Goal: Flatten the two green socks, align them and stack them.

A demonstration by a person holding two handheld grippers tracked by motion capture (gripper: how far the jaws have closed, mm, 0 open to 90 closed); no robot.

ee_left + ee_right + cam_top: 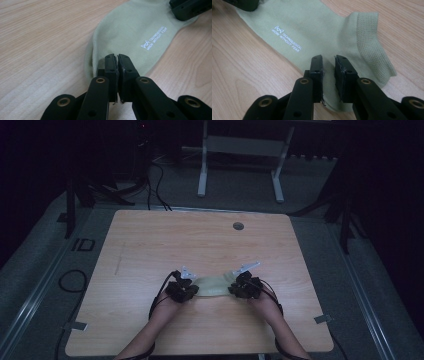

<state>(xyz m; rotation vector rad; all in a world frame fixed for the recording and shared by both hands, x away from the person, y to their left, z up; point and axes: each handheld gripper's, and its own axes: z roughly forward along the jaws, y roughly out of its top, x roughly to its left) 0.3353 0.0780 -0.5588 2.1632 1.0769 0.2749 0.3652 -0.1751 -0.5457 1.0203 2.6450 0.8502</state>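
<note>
A pale green knitted ankle sock [214, 285] lies flat on the light wooden table [150, 245], near the person's edge and stretched between the two black two-jaw grippers. The left gripper [117, 58] is clamped on the sock's rounded toe end, its jaws pressed together with a thin fold of fabric between the pads. In the right gripper view, the right gripper [328, 61] stands over the heel side of the sock [329, 35], close to the ribbed cuff [372, 42]; its jaws are a little apart, with the sock's edge lying in the gap and the pads not pressing on it. Small white lettering [287, 38] is printed along the foot of the sock. In the high view the person's left hand [167, 307] and right hand [265, 307] hold the grippers, forearms coming in from the bottom
</note>
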